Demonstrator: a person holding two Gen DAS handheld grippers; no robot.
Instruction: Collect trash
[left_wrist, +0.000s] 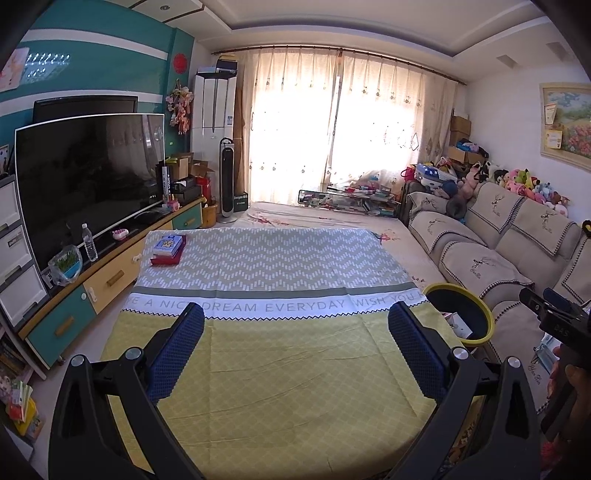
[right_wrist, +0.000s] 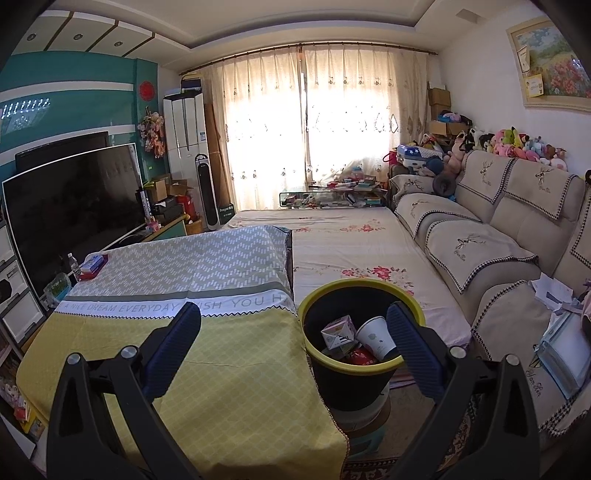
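Evidently both tongs are released and empty: the left tongs (left_wrist: 295, 325) over the cloth-covered table (left_wrist: 295, 369), the right tongs (right_wrist: 293, 326) beside the bin (right_wrist: 354, 384). A paper cup (right_wrist: 376, 338), a carton (right_wrist: 338, 332) and a red wrapper (right_wrist: 360, 356) lie inside it. Only stacked books (left_wrist: 169, 249) remain on the table, at its far corner. Sofa (right_wrist: 498, 251) opposite the television (left_wrist: 88, 177).

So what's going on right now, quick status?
Left gripper open, empty. Right gripper open, empty. Trash bin holds paper cup, small carton. Tablecloth bare ahead; nothing blocking.
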